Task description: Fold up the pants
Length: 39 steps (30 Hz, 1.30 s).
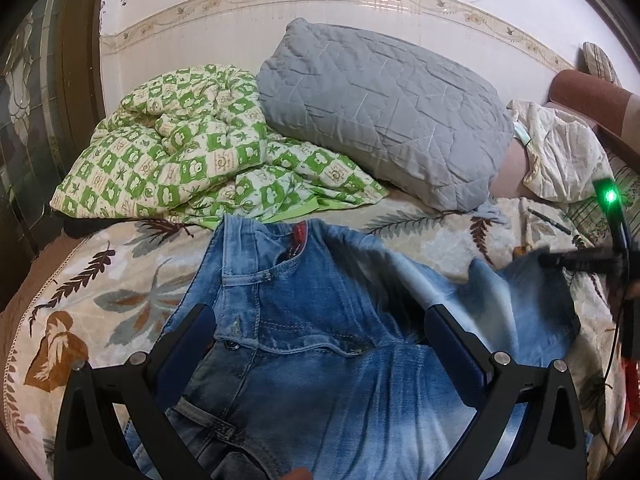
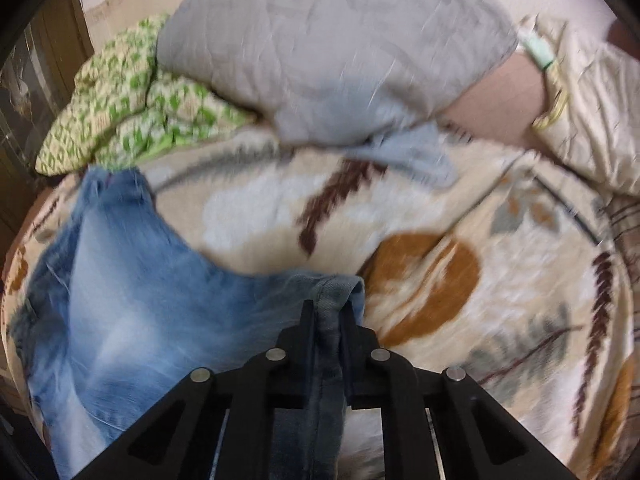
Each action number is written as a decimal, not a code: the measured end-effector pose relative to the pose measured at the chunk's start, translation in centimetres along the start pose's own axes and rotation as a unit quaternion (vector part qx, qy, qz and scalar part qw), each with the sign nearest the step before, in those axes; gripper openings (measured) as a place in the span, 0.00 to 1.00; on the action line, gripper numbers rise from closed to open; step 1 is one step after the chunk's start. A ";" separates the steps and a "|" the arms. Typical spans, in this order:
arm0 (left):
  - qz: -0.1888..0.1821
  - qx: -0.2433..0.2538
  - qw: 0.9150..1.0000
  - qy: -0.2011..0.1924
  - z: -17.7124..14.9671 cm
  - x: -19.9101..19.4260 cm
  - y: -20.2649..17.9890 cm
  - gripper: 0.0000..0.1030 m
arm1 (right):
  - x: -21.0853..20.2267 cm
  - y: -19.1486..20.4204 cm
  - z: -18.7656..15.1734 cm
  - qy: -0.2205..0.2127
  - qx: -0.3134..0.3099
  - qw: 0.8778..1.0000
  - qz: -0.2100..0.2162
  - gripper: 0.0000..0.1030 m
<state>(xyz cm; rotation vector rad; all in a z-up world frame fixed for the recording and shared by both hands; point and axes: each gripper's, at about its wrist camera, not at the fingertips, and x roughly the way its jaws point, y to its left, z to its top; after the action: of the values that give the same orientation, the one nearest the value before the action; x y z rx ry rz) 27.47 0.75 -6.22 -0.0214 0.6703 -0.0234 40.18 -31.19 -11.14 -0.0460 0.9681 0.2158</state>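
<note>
Blue denim pants point(image 1: 320, 320) lie on a leaf-patterned bedspread point(image 1: 100, 300), waistband and pockets facing me. My left gripper point(image 1: 316, 320) is open, its fingers wide apart over the waist area with cloth between and below them. My right gripper point(image 2: 327, 312) is shut on a fold of the pants' hem point(image 2: 334, 292), holding it up off the bed; the rest of the denim point(image 2: 132, 280) trails to the left. The right gripper also shows blurred at the right edge of the left wrist view point(image 1: 576, 260).
A grey quilted pillow point(image 1: 380, 120) and a green checked blanket point(image 1: 180, 152) lie at the bed's far side against a tiled wall. A cream cloth point(image 1: 560, 152) sits at the right. A dark wooden door frame point(image 1: 76, 80) stands left.
</note>
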 end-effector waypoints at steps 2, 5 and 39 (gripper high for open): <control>-0.004 0.001 1.000 -0.001 0.1 -0.1 -0.3 1.00 | -1.0 -1.3 1.8 -0.015 0.002 1.000 -0.026 0.11; -0.010 0.005 1.000 -0.005 0.4 -0.1 -0.9 1.00 | -2.0 -3.8 4.0 -0.033 0.010 0.997 -0.066 0.11; -0.055 0.059 0.997 -0.009 -0.3 -3.2 -4.9 1.00 | -10.8 -3.1 -2.0 -0.013 0.013 0.988 -0.155 0.98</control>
<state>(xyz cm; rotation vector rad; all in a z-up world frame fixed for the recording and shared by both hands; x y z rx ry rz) 24.71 -4.04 -4.40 0.0543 0.6477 -0.1680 33.30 -36.19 -3.61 -0.1675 0.9238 -0.0827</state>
